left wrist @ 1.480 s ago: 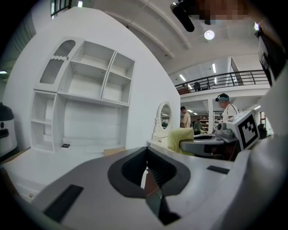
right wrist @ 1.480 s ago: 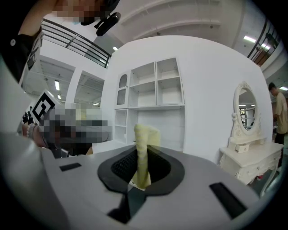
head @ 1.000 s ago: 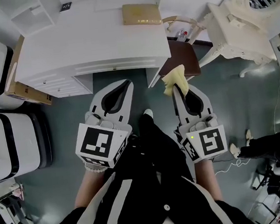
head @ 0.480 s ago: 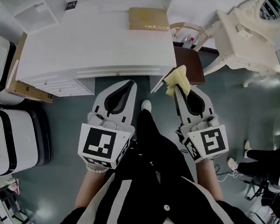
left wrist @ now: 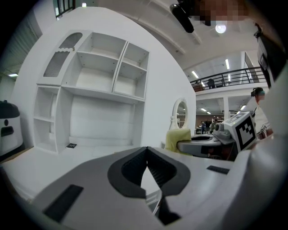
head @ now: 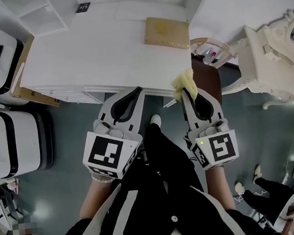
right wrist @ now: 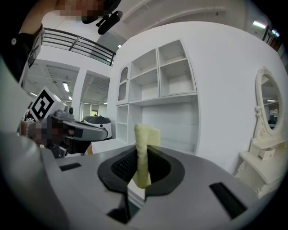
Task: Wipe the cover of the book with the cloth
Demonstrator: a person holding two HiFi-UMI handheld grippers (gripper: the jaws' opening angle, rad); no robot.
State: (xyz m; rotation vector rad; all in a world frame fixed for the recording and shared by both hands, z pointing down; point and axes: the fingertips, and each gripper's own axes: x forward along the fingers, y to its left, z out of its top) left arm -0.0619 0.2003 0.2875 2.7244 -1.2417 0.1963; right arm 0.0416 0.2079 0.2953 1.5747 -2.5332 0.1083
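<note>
Approach step, by the look of it: the right gripper holds the yellow cloth pinched between its fingers, the fold standing up past the tips at the near edge of the worktop. The left gripper has its fingers pressed together on nothing. The book, tan cover up and flat on the worktop, lies at about 12 o'clock from the cloth, apart from it; the next move likely calls for carrying the cloth forward and down onto the cover, then stroking across it.
</note>
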